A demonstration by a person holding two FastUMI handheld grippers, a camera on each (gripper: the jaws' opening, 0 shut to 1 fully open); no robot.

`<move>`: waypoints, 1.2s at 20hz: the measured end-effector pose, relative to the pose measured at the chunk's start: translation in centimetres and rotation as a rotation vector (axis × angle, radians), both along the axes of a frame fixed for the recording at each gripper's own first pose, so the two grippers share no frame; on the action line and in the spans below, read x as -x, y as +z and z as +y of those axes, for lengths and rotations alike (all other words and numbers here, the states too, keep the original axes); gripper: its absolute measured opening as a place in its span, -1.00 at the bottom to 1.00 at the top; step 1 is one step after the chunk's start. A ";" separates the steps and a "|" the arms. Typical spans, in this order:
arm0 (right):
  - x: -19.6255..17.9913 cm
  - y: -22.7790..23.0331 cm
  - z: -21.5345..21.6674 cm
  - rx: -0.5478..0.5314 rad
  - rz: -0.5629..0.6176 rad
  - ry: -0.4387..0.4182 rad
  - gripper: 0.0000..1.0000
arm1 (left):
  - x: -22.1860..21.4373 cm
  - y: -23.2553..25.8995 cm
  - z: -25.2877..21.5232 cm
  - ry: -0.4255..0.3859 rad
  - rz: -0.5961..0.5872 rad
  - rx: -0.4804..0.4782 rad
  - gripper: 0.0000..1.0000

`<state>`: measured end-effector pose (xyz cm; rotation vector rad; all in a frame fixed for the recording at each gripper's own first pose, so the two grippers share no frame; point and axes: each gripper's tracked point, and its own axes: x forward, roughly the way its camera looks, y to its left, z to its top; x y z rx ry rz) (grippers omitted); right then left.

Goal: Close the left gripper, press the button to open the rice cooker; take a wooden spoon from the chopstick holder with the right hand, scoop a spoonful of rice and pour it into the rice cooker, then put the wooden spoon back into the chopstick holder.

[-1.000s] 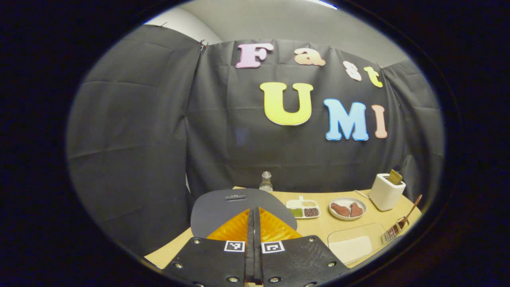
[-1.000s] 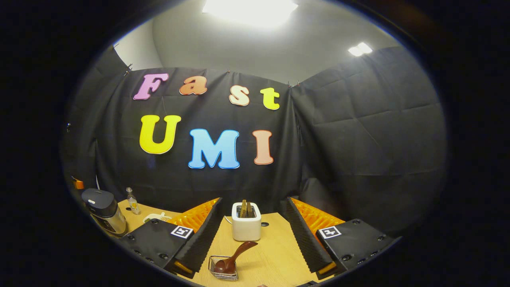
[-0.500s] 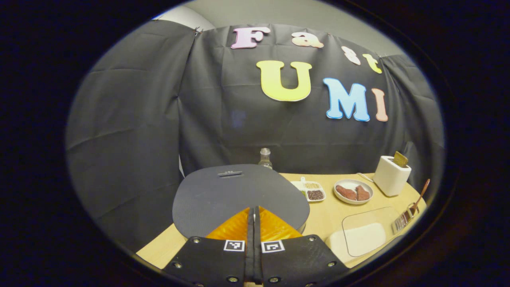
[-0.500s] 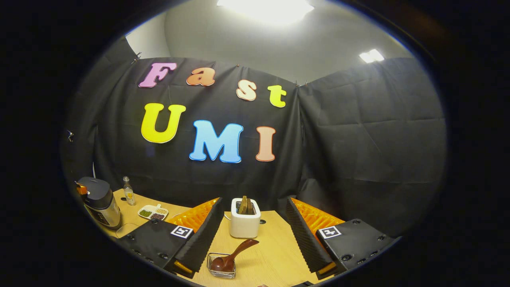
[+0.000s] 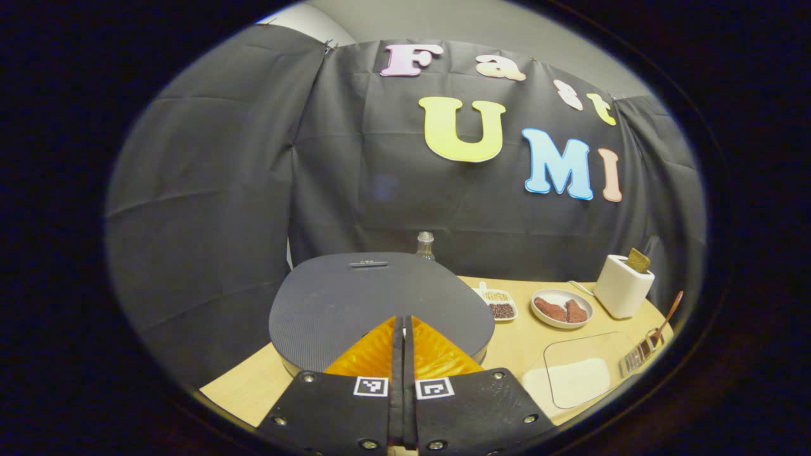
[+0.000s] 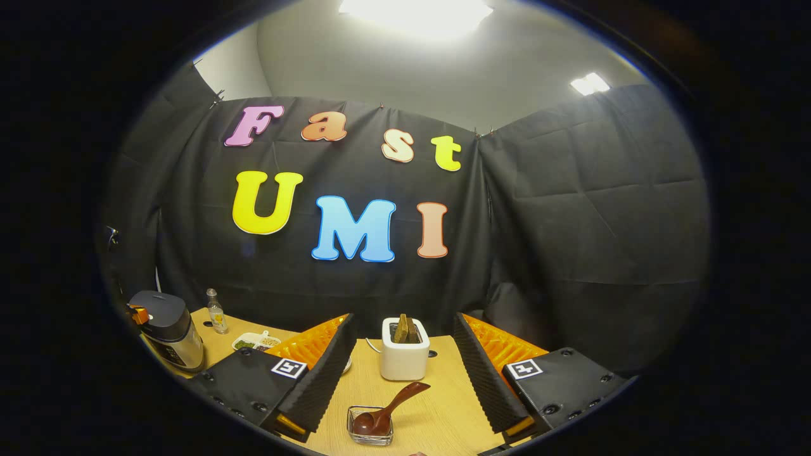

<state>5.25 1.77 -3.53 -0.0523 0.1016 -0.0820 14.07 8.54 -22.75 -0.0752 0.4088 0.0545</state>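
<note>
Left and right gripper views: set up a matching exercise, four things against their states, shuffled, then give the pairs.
Things:
1. left gripper
2. right gripper
3. wooden spoon
4. rice cooker

States:
A. fingers spread wide apart
B. dark lid down
C. fingers pressed together
D. leaning in the wire chopstick holder

Pairs: 1-C, 2-A, 3-D, 4-B

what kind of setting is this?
Probably a mock kitchen staged in a recording booth: a wooden table against black cloth walls, carrying a rice cooker, a white toaster and a plate of meat.
</note>
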 end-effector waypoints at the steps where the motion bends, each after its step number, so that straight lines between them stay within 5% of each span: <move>1: 0.1 0.3 -0.1 -0.007 -0.008 -0.001 0.94 | -0.1 0.4 0.0 0.000 -0.001 -0.011 -0.96; 10: 0.6 0.2 -0.5 -0.034 -0.018 0.028 0.94 | -2.4 14.1 1.8 0.038 -0.235 -0.106 -0.98; 15: 0.1 -1.2 -0.9 -0.063 0.005 0.043 0.97 | 0.2 19.5 1.4 0.045 -0.326 -0.060 -0.99; 20: -1.8 -4.9 -1.1 -0.104 0.077 0.052 0.97 | 3.8 24.0 1.4 0.051 -0.411 -0.063 0.60; 24: -3.8 -9.0 -1.4 -0.134 0.154 0.048 0.97 | 6.4 25.7 1.6 0.058 -0.435 -0.103 0.67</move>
